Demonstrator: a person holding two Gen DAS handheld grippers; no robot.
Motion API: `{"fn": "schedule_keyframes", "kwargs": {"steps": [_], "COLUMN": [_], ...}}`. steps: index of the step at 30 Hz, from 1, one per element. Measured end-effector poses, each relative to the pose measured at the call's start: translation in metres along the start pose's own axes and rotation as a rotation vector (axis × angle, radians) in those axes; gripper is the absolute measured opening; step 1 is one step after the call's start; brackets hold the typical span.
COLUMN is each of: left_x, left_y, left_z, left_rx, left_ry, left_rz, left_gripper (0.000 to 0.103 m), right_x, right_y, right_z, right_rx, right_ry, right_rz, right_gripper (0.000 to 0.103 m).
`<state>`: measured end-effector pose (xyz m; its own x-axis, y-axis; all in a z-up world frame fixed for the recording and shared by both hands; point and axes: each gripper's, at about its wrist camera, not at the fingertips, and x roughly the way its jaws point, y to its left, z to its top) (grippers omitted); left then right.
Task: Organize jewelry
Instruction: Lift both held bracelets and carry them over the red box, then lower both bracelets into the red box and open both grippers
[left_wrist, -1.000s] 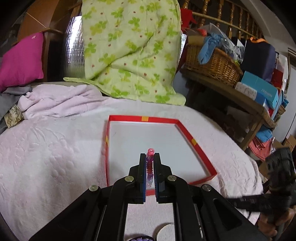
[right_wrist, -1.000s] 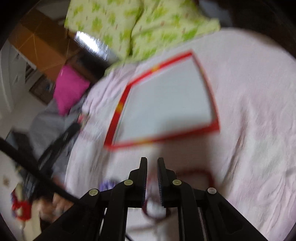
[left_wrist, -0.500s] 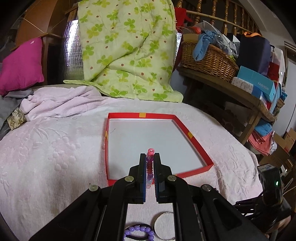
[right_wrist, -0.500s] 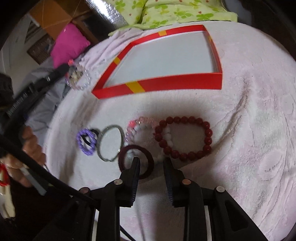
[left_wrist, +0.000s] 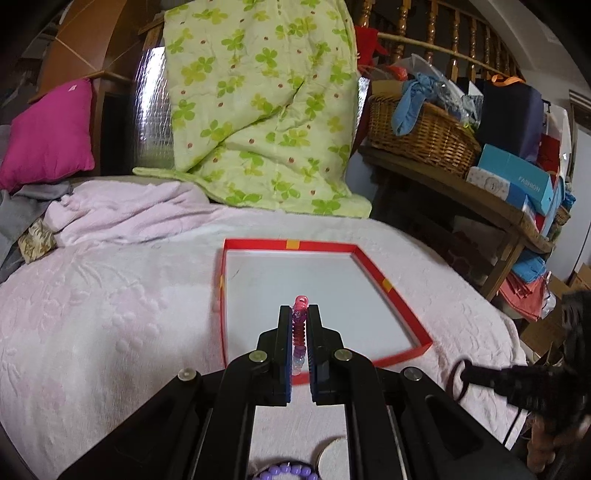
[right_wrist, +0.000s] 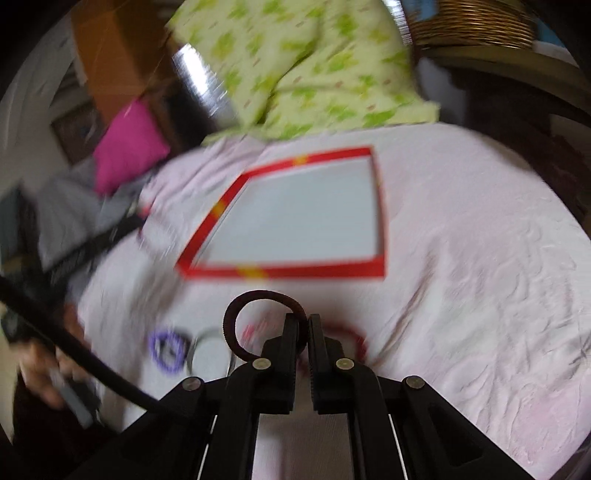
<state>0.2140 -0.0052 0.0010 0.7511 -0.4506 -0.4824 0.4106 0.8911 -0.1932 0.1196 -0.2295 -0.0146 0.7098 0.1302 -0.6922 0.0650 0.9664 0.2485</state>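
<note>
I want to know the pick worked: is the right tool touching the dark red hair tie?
Touching. In the right wrist view the right tool has its jaws shut on the dark red hair tie, whose loop sticks out to the left.

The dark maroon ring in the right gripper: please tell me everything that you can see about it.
The dark maroon ring is a plain closed loop with a matte, soft-looking surface, perhaps a fabric hair tie. The right gripper is shut on its right edge, so most of the loop sticks out to the left of the fingers, lifted off the pink bedspread. It hangs just before the red tray, not inside it.
</note>
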Motion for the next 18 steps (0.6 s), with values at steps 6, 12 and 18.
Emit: {"fn": "schedule_keyframes", "kwargs": {"steps": [6,12,18], "left_x": [0.024,0.058,0.081], "left_y": [-0.005,-0.006,-0.012], "left_z": [0.014,0.008,-0.01], "left_rx": [0.021,0.066,0.158], "left_ry": [-0.025,0.034,0.124], "left_rz": [-0.007,0.048,0.15], "left_gripper": [0.007,0.007,0.008], "right_x": [0.029,0.071,0.097], "right_y": [-0.017,-0.015,-0.013], "right_z": [0.046,0.067,0.059], "right_rx": [0.175,0.227,0.217], "right_ry": [-0.019,0.043,0.103], "right_rz": [-0.024,-0.017,-0.044], "right_gripper": [0.006,0.006,0.007]}}
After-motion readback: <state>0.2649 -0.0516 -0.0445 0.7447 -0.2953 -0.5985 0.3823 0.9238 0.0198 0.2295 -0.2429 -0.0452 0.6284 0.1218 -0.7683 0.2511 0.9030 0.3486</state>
